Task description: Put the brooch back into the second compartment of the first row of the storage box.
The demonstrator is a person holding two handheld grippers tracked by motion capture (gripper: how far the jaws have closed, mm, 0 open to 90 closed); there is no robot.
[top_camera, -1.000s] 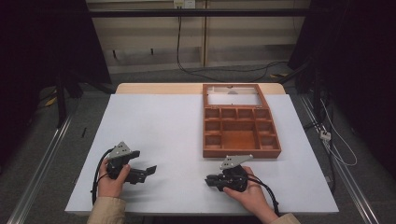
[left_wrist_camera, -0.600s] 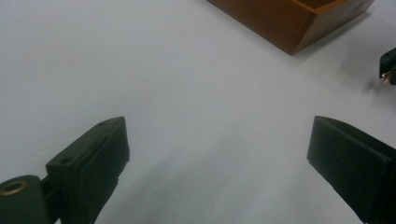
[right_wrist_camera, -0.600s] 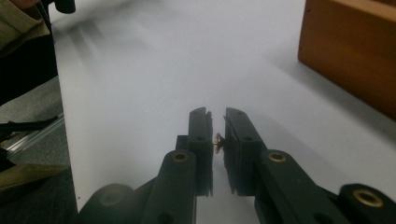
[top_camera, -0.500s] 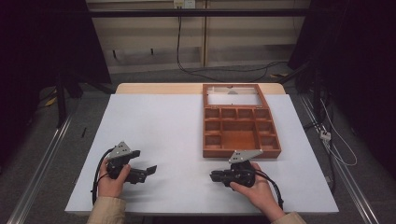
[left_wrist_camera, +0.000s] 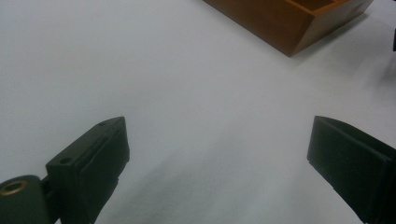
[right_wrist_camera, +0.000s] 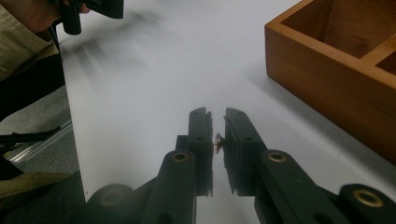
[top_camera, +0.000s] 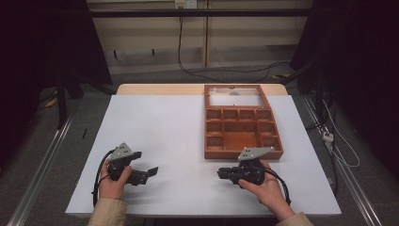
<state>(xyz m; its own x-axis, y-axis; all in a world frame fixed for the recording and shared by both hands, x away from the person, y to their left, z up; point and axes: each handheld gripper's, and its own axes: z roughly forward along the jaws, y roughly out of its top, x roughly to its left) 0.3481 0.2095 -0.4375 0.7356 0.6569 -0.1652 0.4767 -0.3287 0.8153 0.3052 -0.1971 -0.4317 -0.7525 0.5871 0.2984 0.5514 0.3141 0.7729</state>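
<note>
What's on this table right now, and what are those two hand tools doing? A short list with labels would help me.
Surface: white table
Box: open wooden box with many compartments, at the table's right far side; its glass lid lies back
Left gripper: held low at the table's near left, jaws wide open, nothing between them
Right gripper: held near the box's front edge, jaws shut on a tiny brass-coloured piece
Piece: too small to identify

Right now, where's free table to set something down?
Bare white table left of the wooden box, ahead of the left gripper. Also bare between it and the right gripper. Tight where that gripper nears the box's front wall.
</note>
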